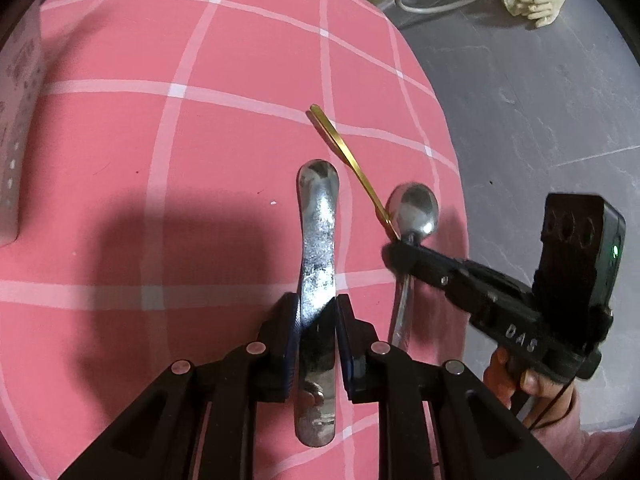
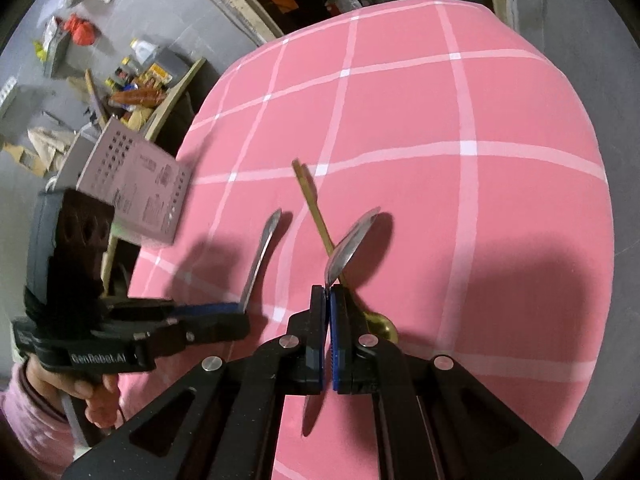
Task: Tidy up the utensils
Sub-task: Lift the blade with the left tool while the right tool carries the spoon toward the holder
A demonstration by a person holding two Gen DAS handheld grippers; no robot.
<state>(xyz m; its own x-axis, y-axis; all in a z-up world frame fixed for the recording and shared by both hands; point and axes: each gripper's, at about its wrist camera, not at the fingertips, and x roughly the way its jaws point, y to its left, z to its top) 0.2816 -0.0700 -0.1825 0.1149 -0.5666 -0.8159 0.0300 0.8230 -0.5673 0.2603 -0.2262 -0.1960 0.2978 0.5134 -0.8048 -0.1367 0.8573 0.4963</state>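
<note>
In the left wrist view, the left gripper (image 1: pixel 318 312) clamps the broad steel utensil (image 1: pixel 318 232) by its shaft, lifted clear of the pink checked cloth (image 1: pixel 180 140), presumably for sorting. In the right wrist view, the right gripper (image 2: pixel 328 292) pinches the steel spoon (image 2: pixel 352 240) at its neck; the gold spoon (image 2: pixel 316 208) lies beneath, unsorted.

Gold spoon's bowl (image 2: pixel 383 326) half hidden behind the right jaws; box (image 1: pixel 16 128) cut by frame edge.
</note>
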